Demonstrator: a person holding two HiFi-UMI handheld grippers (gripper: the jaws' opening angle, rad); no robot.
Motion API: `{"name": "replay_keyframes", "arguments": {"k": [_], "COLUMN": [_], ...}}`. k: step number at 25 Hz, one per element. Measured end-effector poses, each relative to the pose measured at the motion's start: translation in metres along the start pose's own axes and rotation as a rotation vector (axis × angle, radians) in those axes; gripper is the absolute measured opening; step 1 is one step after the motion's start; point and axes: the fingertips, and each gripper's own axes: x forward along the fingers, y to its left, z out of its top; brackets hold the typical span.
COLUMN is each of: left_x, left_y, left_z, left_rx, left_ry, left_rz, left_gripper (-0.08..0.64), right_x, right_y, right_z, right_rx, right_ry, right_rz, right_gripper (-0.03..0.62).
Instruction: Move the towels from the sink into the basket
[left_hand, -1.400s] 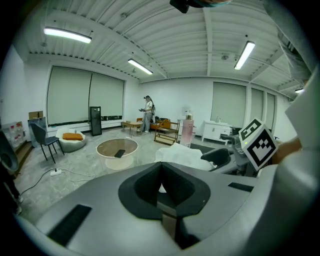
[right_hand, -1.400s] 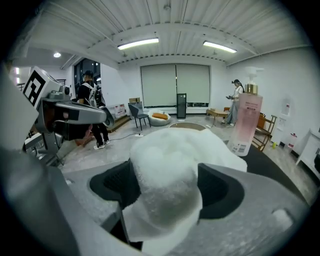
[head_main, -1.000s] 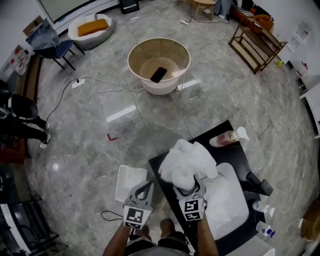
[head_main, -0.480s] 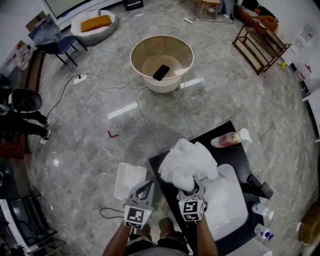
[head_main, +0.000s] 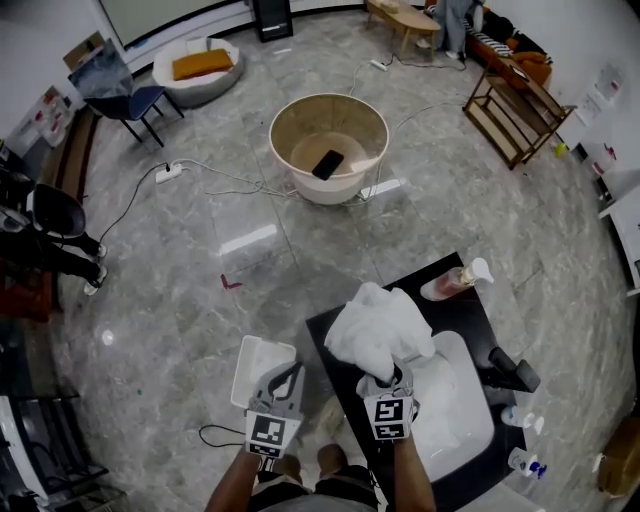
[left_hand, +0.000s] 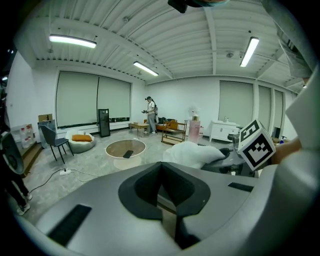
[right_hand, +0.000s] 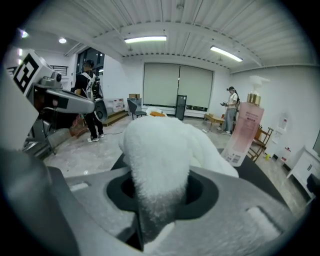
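Right tool (head_main: 392, 373) has just been closing and now pinches the white towel (head_main: 378, 328), bunched up above the sink (head_main: 478, 430) at near right (left tool (head_main: 288, 372) looks shut and empty, I think), so it's ready to carry to the basket (head_main: 325, 188) far across the floor.

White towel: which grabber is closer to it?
Right. The right gripper, its jaws just closed further, pinches the white towel; the left gripper is apart, to its left.
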Motion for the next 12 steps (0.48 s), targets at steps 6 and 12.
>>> {"name": "replay_keyframes", "arguments": {"k": [6, 12], "left_x": [-0.038, -0.083], "left_y": [0.02, 0.043], "left_z": [0.027, 0.057], "left_rx": [-0.006, 0.017], "left_ry": [-0.052, -0.117], "left_rz": [0.046, 0.099], "left_gripper": [0.009, 0.009], "right_x": [-0.031, -0.066], "right_y": [0.004, 0.023], "right_z": [0.06, 0.117], "right_rx": [-0.024, -0.071], "right_ry": [-0.104, -0.193], "right_rz": [-0.032, -0.057], "right_gripper": [0.132, 0.132]}}
